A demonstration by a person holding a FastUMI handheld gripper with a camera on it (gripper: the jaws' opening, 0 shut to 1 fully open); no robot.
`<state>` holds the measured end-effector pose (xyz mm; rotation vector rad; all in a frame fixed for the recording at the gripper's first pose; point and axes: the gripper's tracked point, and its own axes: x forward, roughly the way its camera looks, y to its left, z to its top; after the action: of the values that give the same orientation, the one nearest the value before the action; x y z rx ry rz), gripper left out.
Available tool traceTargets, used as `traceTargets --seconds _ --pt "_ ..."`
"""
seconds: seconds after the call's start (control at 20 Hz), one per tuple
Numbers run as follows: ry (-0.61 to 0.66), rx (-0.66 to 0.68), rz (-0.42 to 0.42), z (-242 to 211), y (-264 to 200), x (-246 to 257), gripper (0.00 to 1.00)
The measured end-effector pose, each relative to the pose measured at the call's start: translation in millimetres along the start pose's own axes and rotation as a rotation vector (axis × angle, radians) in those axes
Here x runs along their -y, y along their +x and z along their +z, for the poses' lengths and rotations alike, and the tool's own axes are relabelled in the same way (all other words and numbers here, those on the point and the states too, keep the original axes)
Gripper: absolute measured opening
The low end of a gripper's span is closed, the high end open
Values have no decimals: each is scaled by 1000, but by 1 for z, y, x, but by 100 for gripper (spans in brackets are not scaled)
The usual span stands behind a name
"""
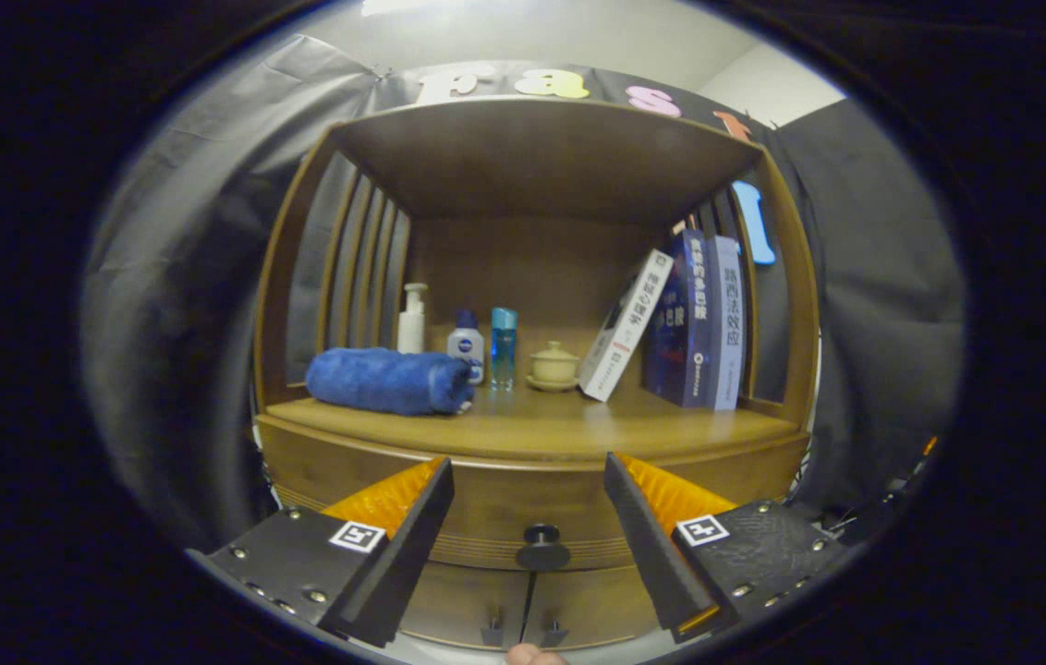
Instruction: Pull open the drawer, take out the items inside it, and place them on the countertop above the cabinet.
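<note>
Lower centre of the frame, the gripper (529,503) has its fingers spread wide apart with nothing between the pads. Just ahead of them and slightly low in the gap sits the round dark knob (542,547) of the drawer (523,517), which looks fully closed. The knob lies almost dead centre between the fingers, so the coming move looks like a straight push forward and a close on it. The drawer front runs side to side, across the line of the fingers.

Above it, mid-frame, the countertop (532,425) carries a rolled blue towel (389,380) at left, small bottles (468,344) and a lidded cup (553,366) behind, and leaning books (685,319) at right.
</note>
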<state>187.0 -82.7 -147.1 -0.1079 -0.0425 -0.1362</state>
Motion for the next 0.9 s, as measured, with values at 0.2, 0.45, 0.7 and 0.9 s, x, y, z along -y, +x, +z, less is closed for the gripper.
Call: traceTargets --seconds 0.2,0.45,0.7,0.9 --pt "36 -137 -9 -47 30 7 99" --pt "-21 -179 17 -69 32 -2 86" --pt "11 -197 -23 -77 31 6 67" --pt "1 -191 -10 -80 31 4 39"
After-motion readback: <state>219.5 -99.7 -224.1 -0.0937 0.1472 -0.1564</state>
